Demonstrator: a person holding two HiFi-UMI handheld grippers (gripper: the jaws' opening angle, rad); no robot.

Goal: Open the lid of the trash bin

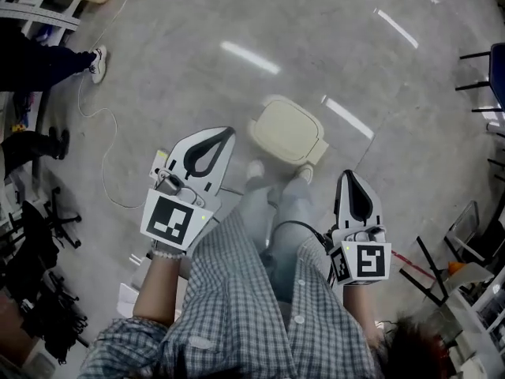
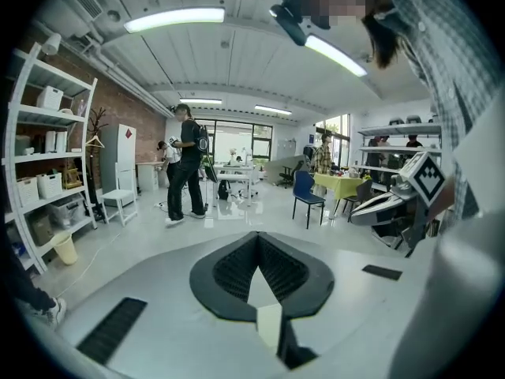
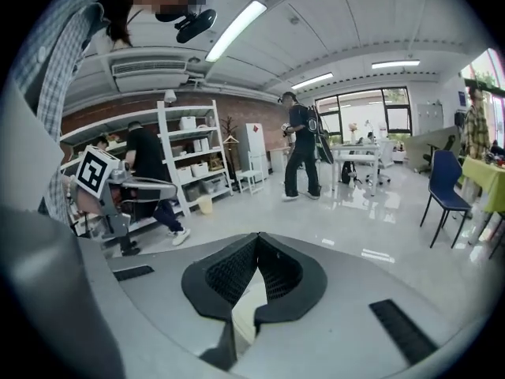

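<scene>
The cream trash bin [image 1: 314,150] stands on the grey floor [image 1: 197,69] just beyond the person's shoes [image 1: 254,169], with its lid [image 1: 284,127] down (so nothing of its inside shows). It lies between the two grippers and a little ahead of them. The left gripper [image 1: 230,131] points toward the bin's left side and is near it, its jaws pressed together on nothing. The right gripper [image 1: 347,174] hangs off the bin's right corner, closer to the person, its jaws likewise closed and empty.
</scene>
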